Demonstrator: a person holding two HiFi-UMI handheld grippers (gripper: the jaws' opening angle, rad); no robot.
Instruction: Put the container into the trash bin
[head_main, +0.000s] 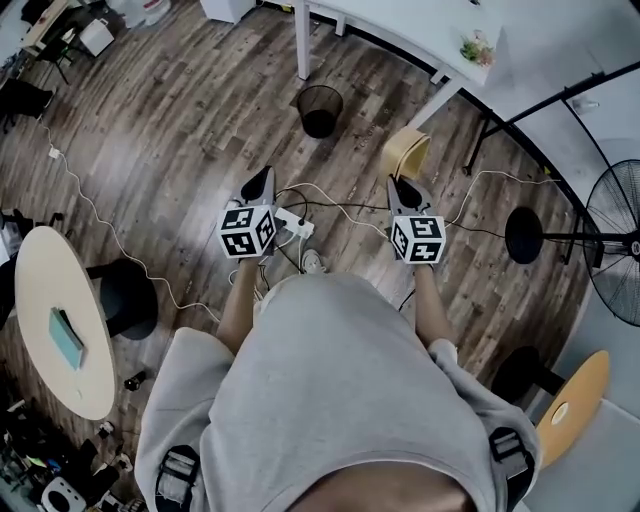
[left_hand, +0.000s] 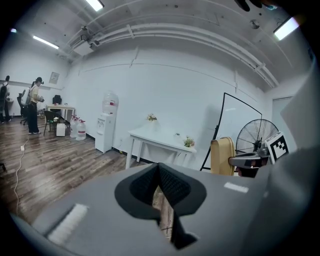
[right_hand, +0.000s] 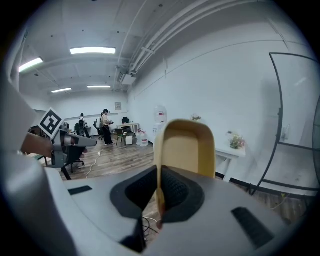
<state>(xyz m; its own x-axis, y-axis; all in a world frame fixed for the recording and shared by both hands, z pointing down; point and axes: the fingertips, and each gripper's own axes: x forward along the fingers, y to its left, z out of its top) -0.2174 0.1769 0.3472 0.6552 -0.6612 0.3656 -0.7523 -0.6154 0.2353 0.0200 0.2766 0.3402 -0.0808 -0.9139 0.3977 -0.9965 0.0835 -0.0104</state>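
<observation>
The tan, open-topped container (head_main: 405, 152) hangs out in front of me, with my right gripper (head_main: 403, 186) shut on its rim. In the right gripper view the container (right_hand: 187, 147) stands upright, its thin wall pinched at the right gripper (right_hand: 159, 192). My left gripper (head_main: 259, 187) is level with it on the left, shut and holding nothing; its pads meet at the left gripper (left_hand: 161, 186). From the left gripper view the container (left_hand: 222, 156) shows to the right. The black mesh trash bin (head_main: 320, 110) stands on the wooden floor ahead, between both grippers and beyond them.
A white table (head_main: 400, 30) stands just behind the bin. White cables and a power strip (head_main: 290, 222) lie on the floor under my hands. A standing fan (head_main: 615, 240) and a black round base (head_main: 523, 235) are at the right; a round table (head_main: 40, 300) and black stool (head_main: 125, 297) at the left.
</observation>
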